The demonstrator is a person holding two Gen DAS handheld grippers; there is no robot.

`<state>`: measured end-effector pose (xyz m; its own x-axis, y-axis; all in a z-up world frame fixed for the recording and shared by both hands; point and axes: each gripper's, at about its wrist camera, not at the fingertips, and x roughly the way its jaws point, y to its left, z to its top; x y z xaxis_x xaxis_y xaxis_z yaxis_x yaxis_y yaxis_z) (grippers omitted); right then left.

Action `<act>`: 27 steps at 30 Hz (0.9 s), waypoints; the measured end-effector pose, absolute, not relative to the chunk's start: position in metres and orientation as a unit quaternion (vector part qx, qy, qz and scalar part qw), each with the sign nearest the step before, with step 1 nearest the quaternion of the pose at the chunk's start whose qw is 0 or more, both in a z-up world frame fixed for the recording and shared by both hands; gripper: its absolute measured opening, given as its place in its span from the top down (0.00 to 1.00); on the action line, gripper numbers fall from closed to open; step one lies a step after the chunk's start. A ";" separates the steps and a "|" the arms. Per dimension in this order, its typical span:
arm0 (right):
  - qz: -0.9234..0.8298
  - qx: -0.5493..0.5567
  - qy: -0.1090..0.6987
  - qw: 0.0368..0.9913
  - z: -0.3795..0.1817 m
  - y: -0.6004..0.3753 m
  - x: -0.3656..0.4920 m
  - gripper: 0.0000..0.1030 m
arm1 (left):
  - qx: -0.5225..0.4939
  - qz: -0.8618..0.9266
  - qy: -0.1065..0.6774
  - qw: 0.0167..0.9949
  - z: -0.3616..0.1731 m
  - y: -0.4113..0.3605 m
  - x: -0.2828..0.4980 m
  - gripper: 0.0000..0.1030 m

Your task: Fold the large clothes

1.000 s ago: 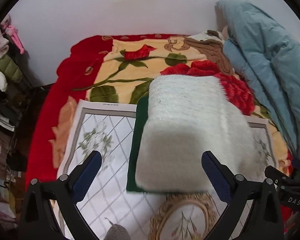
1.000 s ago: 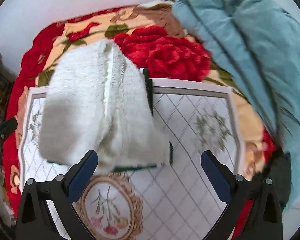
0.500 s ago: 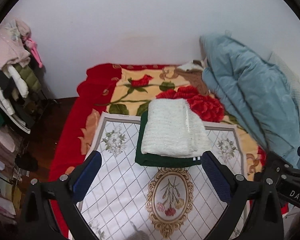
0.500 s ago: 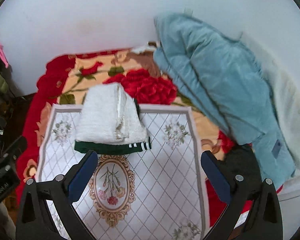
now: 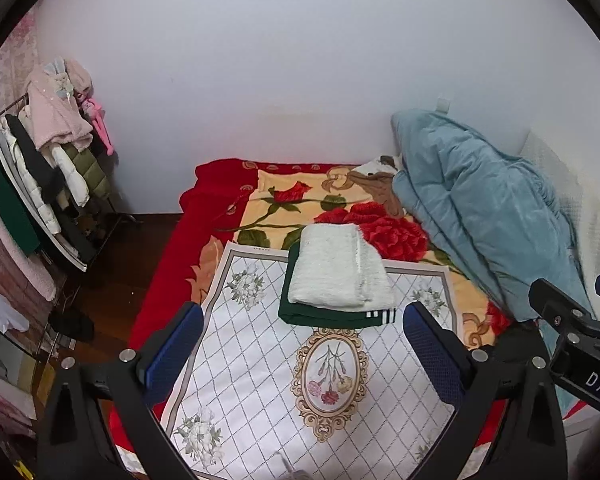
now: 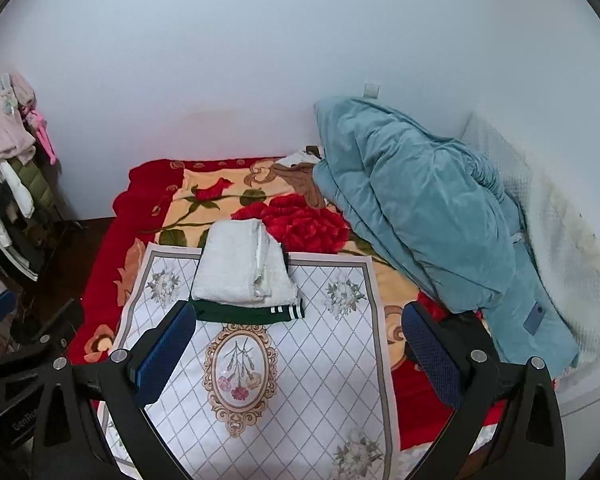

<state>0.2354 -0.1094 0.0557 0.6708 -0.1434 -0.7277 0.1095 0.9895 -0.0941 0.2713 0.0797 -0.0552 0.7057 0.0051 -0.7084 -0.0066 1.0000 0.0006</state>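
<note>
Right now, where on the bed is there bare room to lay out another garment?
The white patterned mat is free in front of the stacked white sweater and green garment, around the oval medallion. The rose blanket behind the stack is bare. The right side is crowded by the teal duvet.

- A rose-patterned red blanket (image 5: 328,204) covers the bed.
- A white mat with diamond lines (image 5: 260,364) lies on the blanket.
- A bunched teal quilt (image 6: 420,208) sits at the blanket's right edge.
- A clothes rack (image 5: 44,184) stands left of the blanket.
</note>
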 end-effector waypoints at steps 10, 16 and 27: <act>-0.065 -0.025 0.390 0.918 0.091 -0.119 0.201 0.00 | -0.006 0.009 0.378 0.926 -0.028 0.072 0.244 0.01; -0.065 -0.034 0.383 0.921 0.101 -0.121 0.192 0.00 | -0.012 0.011 0.381 0.925 -0.023 0.071 0.233 0.01; -0.069 -0.038 0.385 0.920 0.106 -0.122 0.186 0.00 | -0.010 0.030 0.380 0.924 -0.020 0.072 0.223 0.01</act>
